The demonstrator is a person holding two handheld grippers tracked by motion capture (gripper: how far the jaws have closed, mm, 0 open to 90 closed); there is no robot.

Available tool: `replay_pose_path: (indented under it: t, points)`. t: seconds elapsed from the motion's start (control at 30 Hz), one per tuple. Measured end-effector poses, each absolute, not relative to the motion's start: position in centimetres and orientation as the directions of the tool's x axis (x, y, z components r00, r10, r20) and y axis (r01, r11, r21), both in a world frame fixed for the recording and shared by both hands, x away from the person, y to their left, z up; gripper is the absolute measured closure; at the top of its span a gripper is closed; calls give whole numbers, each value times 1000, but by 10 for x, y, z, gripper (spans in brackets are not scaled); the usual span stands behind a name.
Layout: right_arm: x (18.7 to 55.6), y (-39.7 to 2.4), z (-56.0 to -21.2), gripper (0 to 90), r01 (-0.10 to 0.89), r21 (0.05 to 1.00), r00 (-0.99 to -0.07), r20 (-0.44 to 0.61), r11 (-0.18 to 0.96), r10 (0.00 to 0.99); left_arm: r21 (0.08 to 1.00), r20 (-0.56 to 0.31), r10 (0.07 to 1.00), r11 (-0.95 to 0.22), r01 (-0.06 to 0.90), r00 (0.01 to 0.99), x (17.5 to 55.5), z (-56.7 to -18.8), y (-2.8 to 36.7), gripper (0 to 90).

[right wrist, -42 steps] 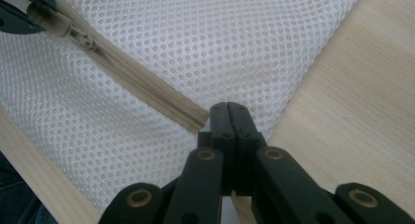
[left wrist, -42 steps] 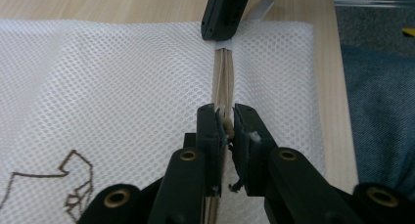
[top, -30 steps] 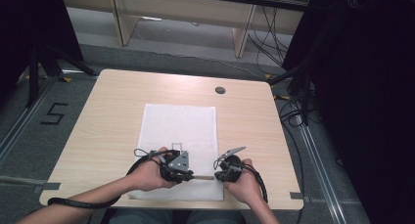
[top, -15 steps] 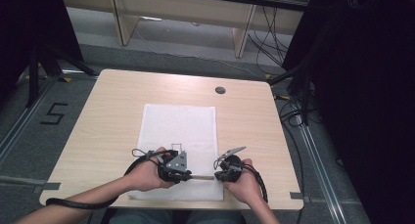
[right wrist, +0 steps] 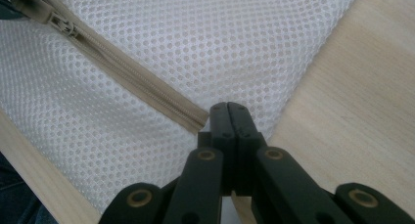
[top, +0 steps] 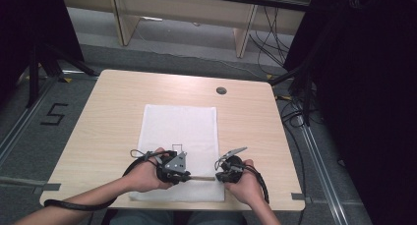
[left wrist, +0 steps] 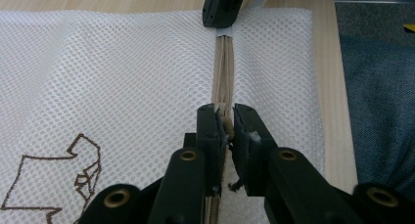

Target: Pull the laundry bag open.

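A pale wooden counter [top: 113, 112] has a small dark round cap [top: 221, 90] near its far edge. A "5" [top: 53, 114] is marked on the grey floor [top: 29, 151] at left, cables [top: 295, 112] trail at right.

Even, soft overhead light; dark room edges in high view; close jaws slightly blurred; no glare.

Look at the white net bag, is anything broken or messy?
Nothing stands out. The white mesh bag lies flat and straight on the pale wooden table, its beige zipper whole. The left gripper pinches the zipper's slider, and the right gripper pinches the bag's edge.
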State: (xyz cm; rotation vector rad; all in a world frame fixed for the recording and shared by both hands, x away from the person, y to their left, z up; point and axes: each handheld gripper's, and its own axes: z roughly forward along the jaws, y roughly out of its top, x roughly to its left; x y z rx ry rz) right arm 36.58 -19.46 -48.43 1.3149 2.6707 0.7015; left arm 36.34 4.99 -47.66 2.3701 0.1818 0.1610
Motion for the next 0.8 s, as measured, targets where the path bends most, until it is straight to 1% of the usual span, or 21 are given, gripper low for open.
replay_pose_path:
  t: [0.37, 0.43, 0.47, 0.57, 0.8]
  points:
    - [366, -194, -484, 900, 730, 436, -627, 121, 526, 770, 693, 66, 175, -716, 81, 982, 363, -476, 50, 814]
    - [364, -193, -484, 900, 752, 423, -606, 144, 506, 782, 692, 65, 171, -717, 79, 983, 363, -476, 50, 815]
    - [366, -194, -484, 900, 730, 436, -627, 120, 526, 770, 691, 65, 170, -718, 79, 983, 363, -476, 50, 815]
    - [367, -195, -485, 900, 708, 451, -648, 110, 543, 753, 689, 68, 171, -721, 78, 983, 362, -476, 50, 815]
    - [367, -195, -485, 900, 708, 451, -648, 109, 543, 754, 692, 67, 173, -718, 79, 983, 362, -477, 53, 814]
